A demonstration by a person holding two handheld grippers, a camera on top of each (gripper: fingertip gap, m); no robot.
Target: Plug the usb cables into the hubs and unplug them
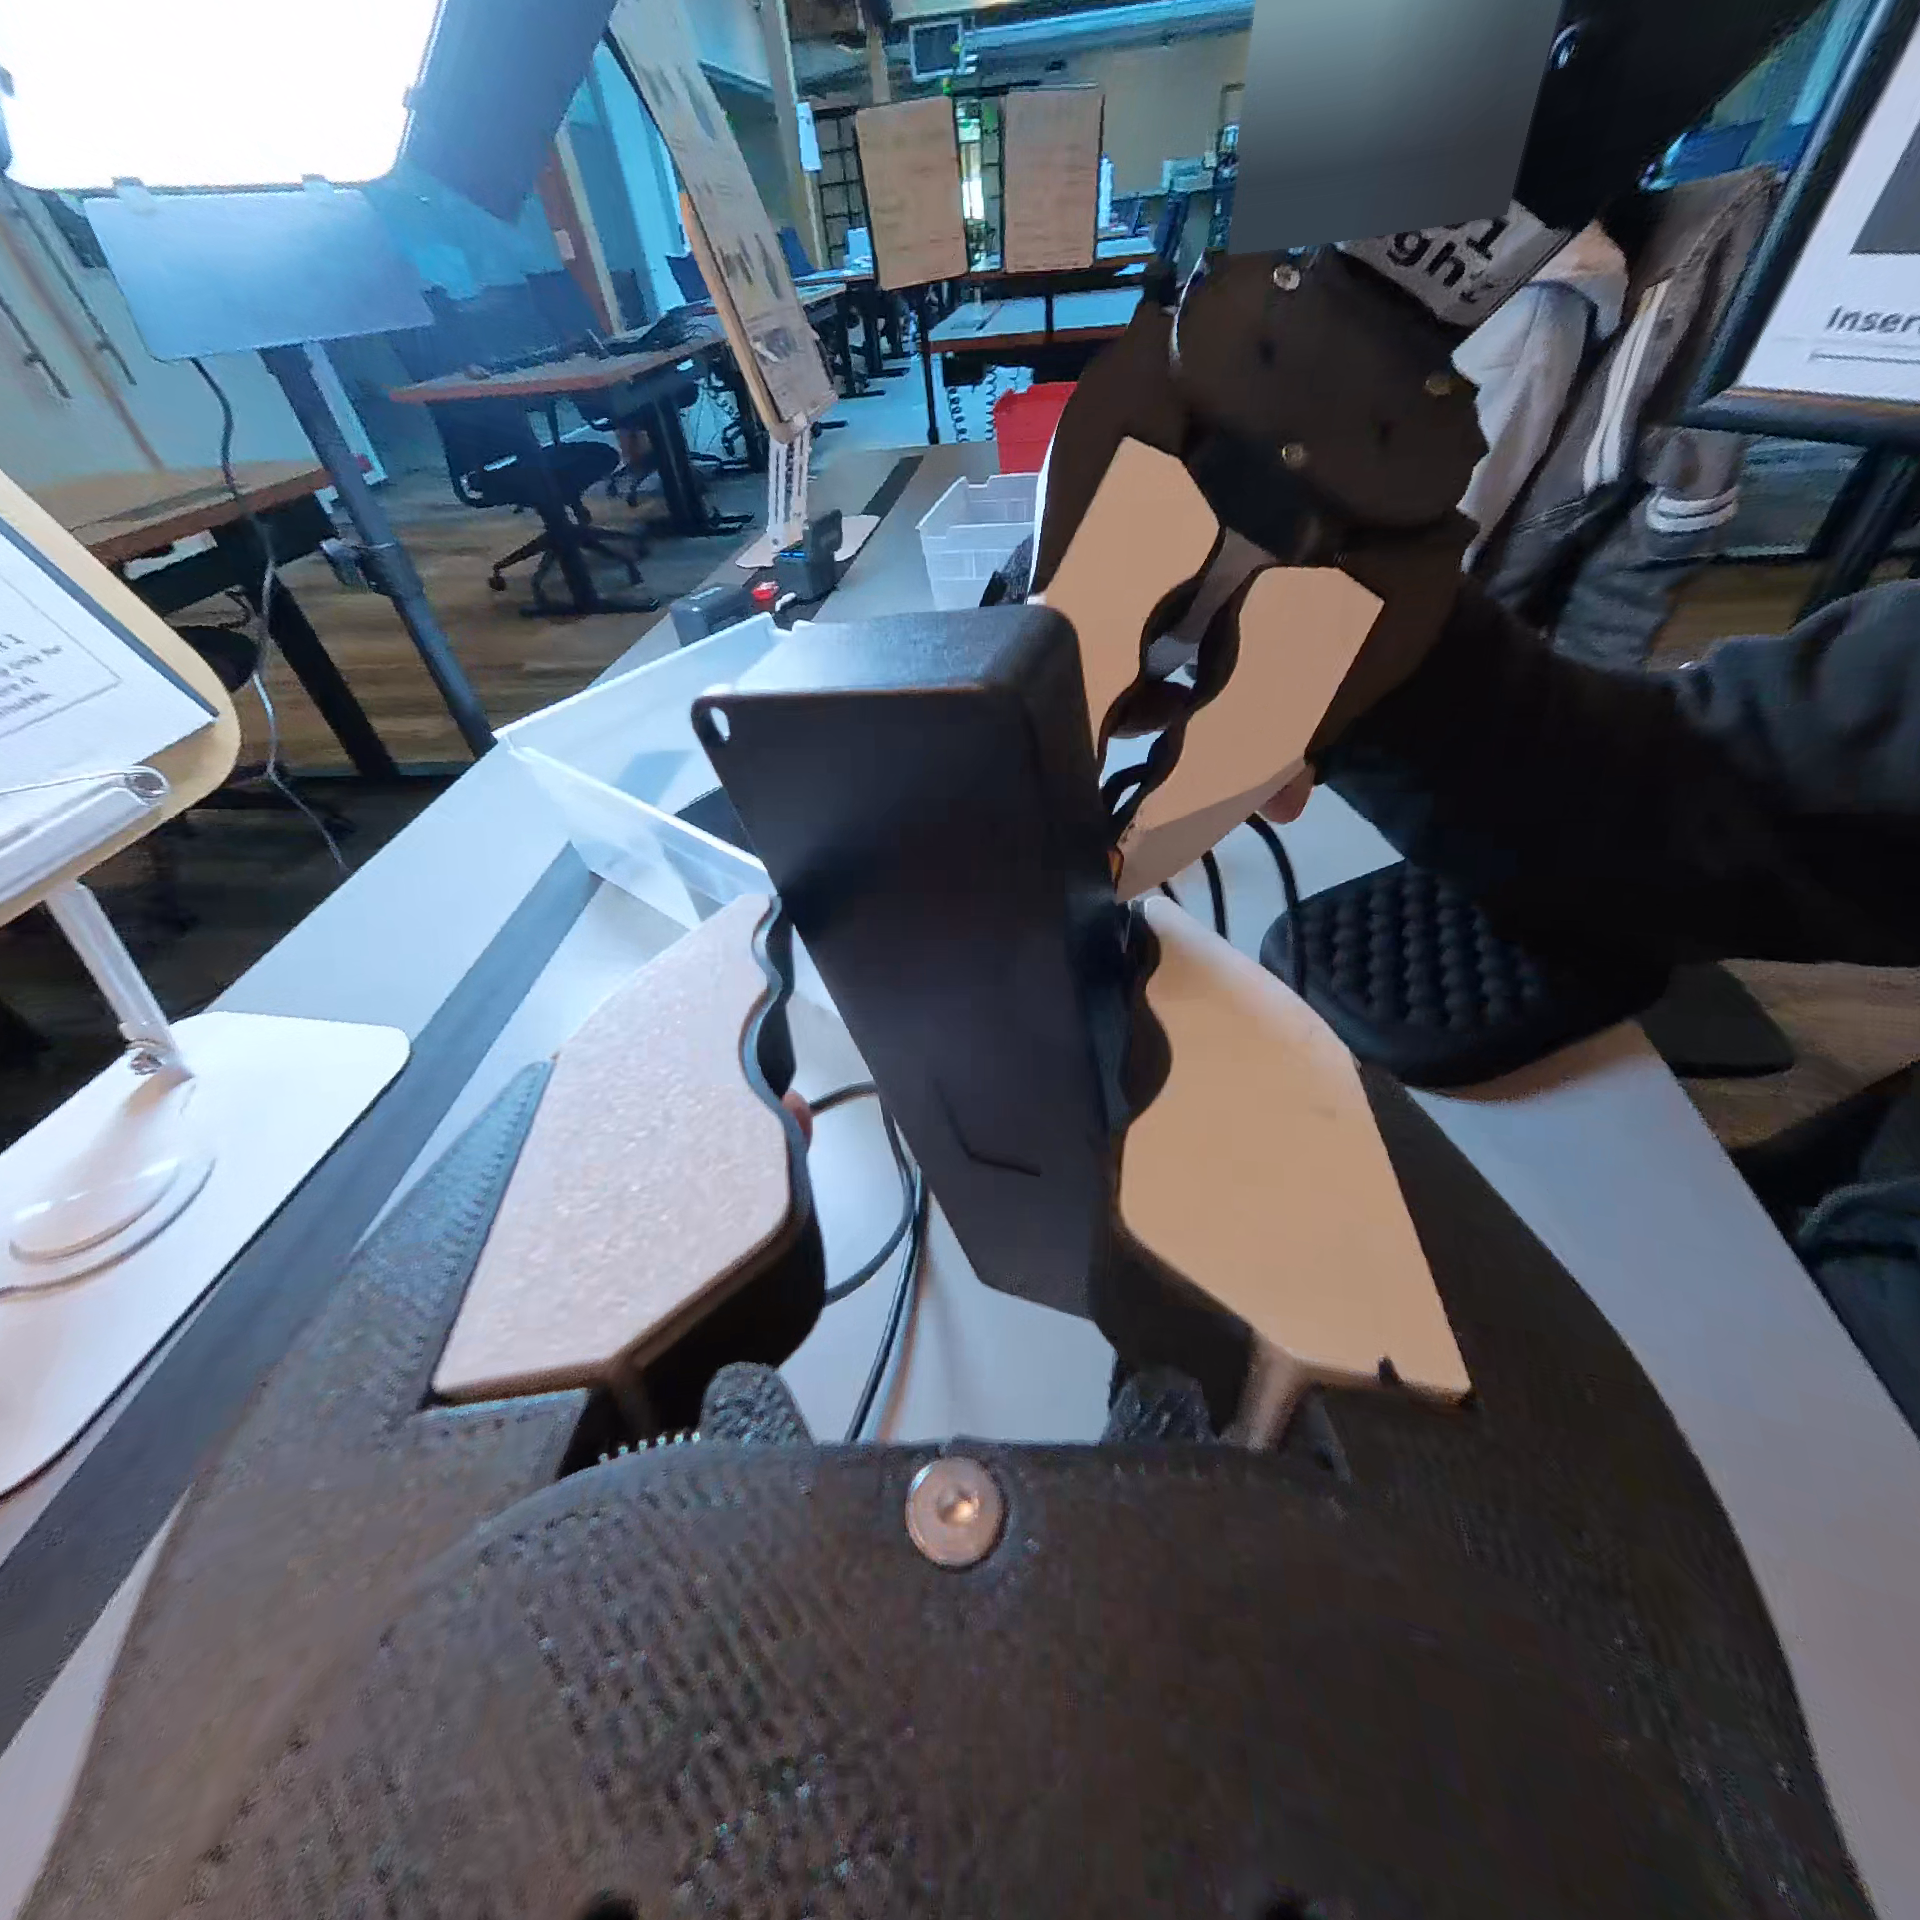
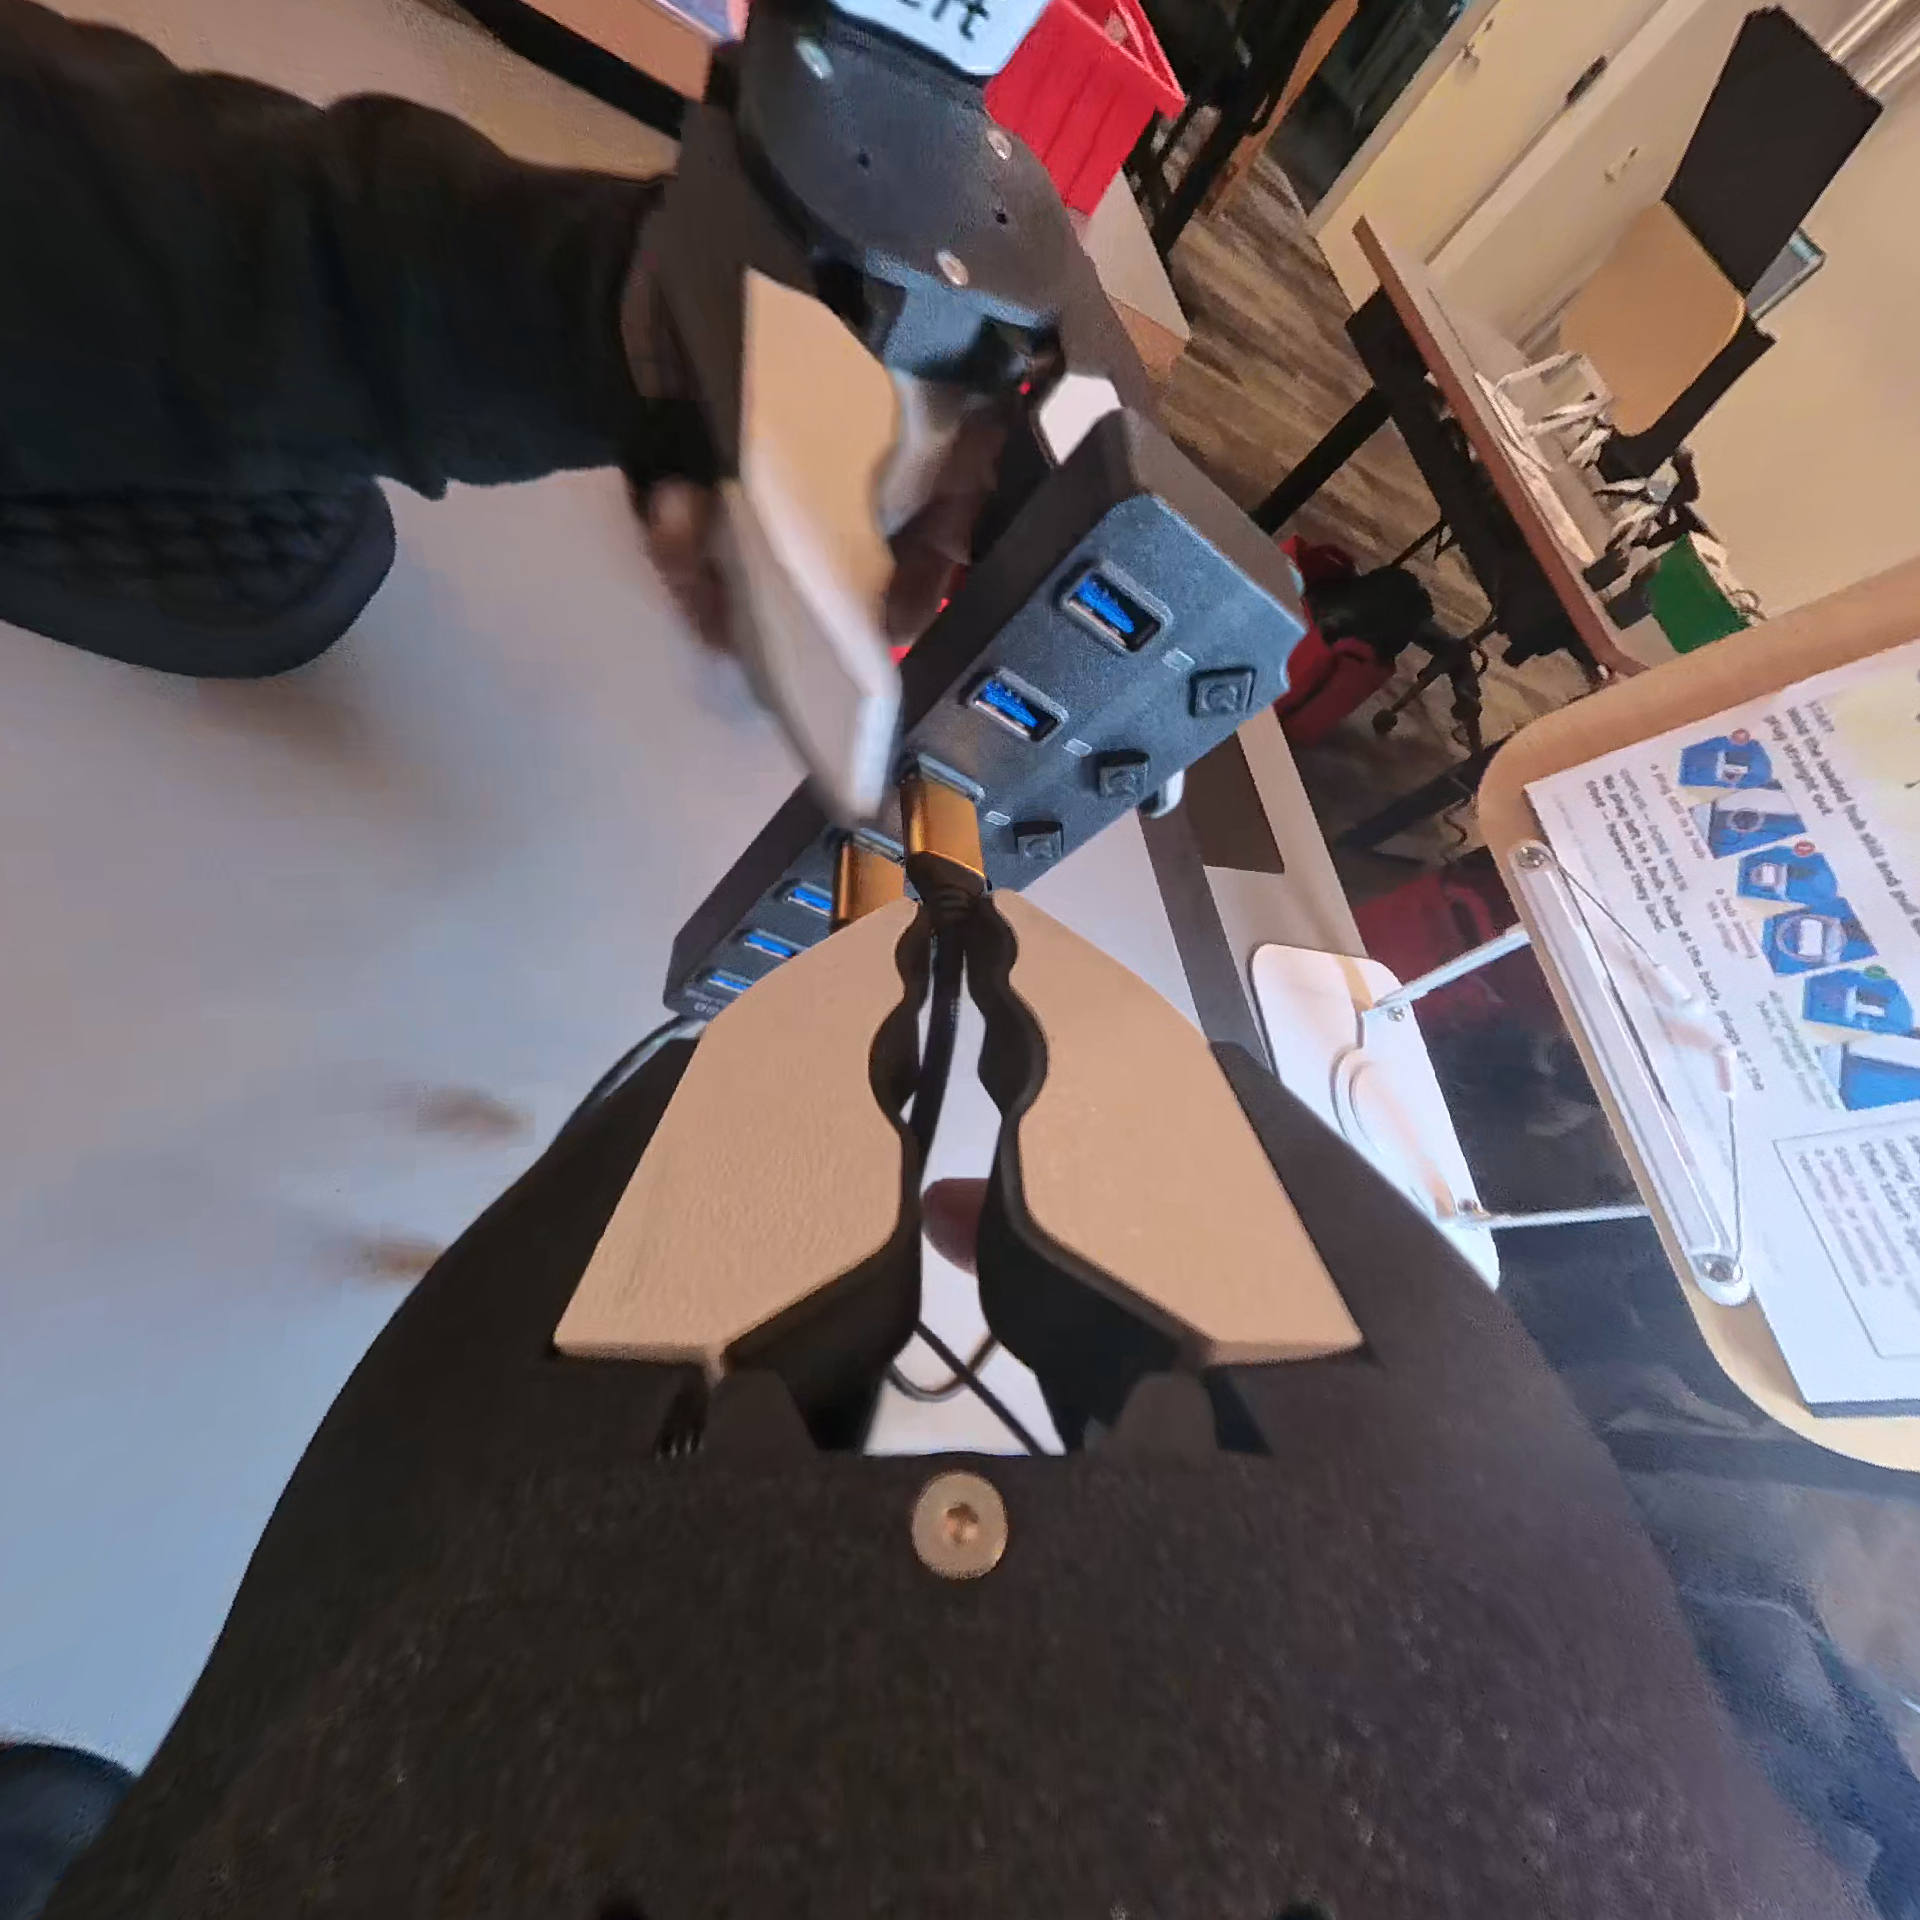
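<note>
My left gripper [image 1: 961, 920] is shut on a black USB hub [image 1: 904, 790] and holds it upright above the white table [image 1: 436, 914]; only the hub's plain back shows here. In the right wrist view the hub's port side [image 2: 1122, 717] shows several blue ports and small buttons. Two gold USB plugs [image 2: 940, 831] [image 2: 862, 883] sit in ports near its middle. My right gripper [image 2: 948, 920] is shut on the black cable [image 2: 940, 1039] just behind the upper gold plug. It also shows in the left wrist view [image 1: 1117, 831] by the hub's right edge. One left pad [image 2: 810, 603] presses the hub's side.
An instruction sheet on a white stand [image 1: 62, 707] [image 2: 1766, 935] stands at the table's edge. A clear plastic bin [image 1: 977, 540] and a red bin [image 2: 1081, 83] sit farther back. A black knobbly pad [image 1: 1403, 956] lies to the right. Loose black cables [image 1: 883, 1247] trail on the table. The grippers are tip to tip, or close to it.
</note>
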